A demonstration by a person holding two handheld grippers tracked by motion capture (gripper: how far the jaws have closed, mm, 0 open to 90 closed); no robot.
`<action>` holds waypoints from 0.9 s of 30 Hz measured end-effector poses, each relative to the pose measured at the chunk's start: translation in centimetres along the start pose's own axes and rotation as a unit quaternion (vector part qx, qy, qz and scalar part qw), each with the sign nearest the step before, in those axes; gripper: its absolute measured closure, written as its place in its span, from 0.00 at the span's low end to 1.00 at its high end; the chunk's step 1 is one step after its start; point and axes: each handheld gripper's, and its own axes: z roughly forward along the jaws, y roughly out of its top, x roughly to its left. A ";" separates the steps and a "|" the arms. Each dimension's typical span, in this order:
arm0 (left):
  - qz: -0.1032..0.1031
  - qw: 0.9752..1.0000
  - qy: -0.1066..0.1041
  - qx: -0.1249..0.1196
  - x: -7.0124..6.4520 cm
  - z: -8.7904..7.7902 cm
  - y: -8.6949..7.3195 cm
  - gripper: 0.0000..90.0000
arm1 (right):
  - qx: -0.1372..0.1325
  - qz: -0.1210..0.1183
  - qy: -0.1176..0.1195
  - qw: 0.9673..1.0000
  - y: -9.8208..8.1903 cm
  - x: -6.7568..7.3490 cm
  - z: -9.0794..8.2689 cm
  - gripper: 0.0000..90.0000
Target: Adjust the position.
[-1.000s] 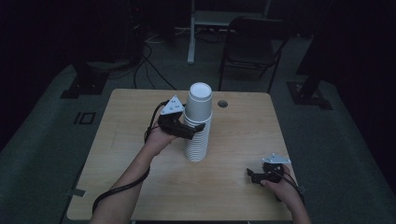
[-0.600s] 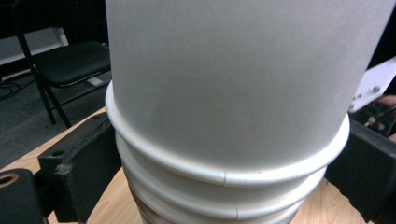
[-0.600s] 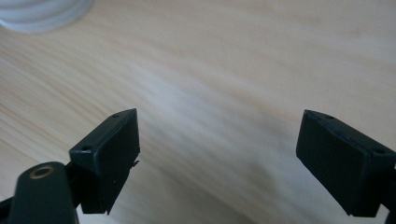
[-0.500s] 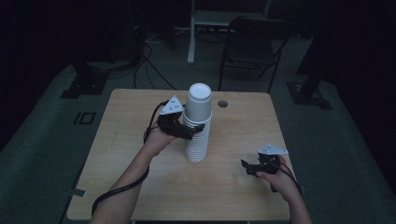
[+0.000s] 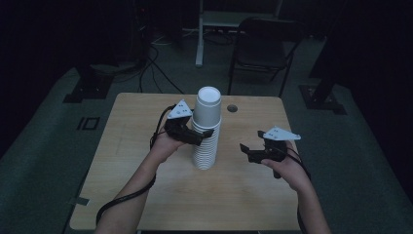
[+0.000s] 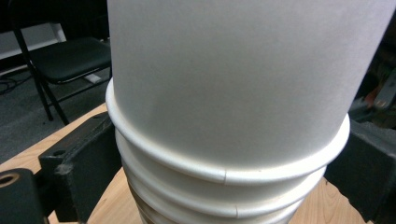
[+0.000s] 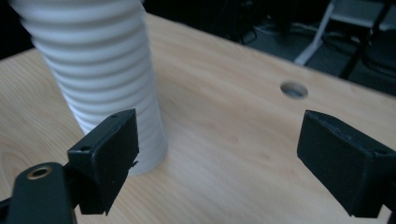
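At the centre of the wooden table (image 5: 146, 195) we find a tall stack of white paper cups (image 5: 206, 141), standing upside down on the tabletop with the uppermost cup (image 5: 208, 106) raised clear of the ribbed column of rims beneath it. The left gripper (image 5: 192, 135) meets the stack from its left side at the upper rims — in the left gripper view its jaws sit against either flank of the cups (image 6: 233, 140), closed on the stack just under the top cup's rim. The right gripper (image 5: 253, 151) hovers above the table to the right of the stack, apart from it. In the right gripper view its jaws stand wide with bare tabletop (image 7: 224, 140) between them — the base of the stack (image 7: 107, 79) lies just beyond the one jaw, and a round hole (image 7: 294, 89) in the table shows farther off.
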 end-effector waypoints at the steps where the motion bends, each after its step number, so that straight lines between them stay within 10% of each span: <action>1: -0.001 1.000 0.001 0.000 0.0 0.0 0.0 0.06 | -0.004 -0.002 0.002 1.000 0.4 0.1 0.0 0.14; 27: 0.001 1.000 -0.001 0.005 -0.1 -0.1 0.0 0.06 | -0.084 -0.050 0.086 0.992 9.9 4.5 1.8 0.13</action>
